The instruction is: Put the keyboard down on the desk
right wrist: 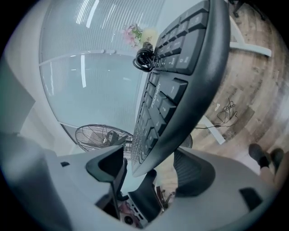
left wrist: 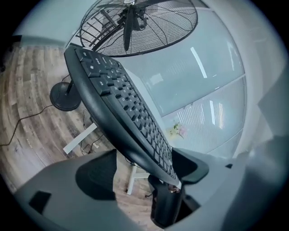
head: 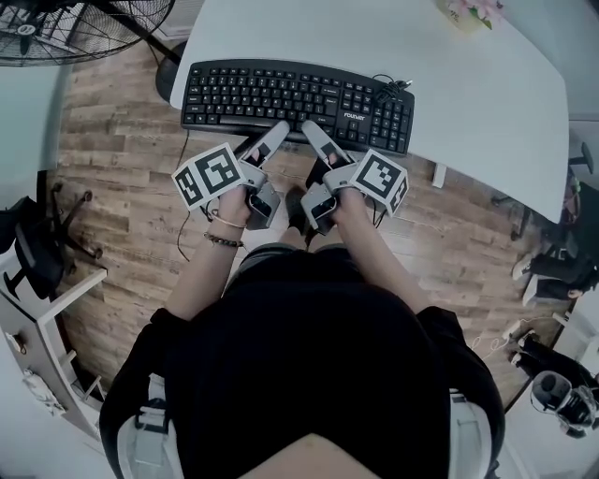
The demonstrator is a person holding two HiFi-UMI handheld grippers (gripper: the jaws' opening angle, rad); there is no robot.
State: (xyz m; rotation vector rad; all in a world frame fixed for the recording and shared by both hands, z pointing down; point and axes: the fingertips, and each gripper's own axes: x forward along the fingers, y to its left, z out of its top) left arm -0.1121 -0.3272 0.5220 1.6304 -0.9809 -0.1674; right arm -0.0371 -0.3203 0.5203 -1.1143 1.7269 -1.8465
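The left tool [head: 278, 129] and right tool [head: 309, 129] gape open around the keyboard [head: 298, 96] edge.

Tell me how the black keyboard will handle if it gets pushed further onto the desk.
The keyboard looks like a rigid one-piece slab, so it should slide as a unit without flexing. It lies right at the near edge of the white desk, so a pull backward might tip it off. The coiled cable at its rear may drag or snag slightly.
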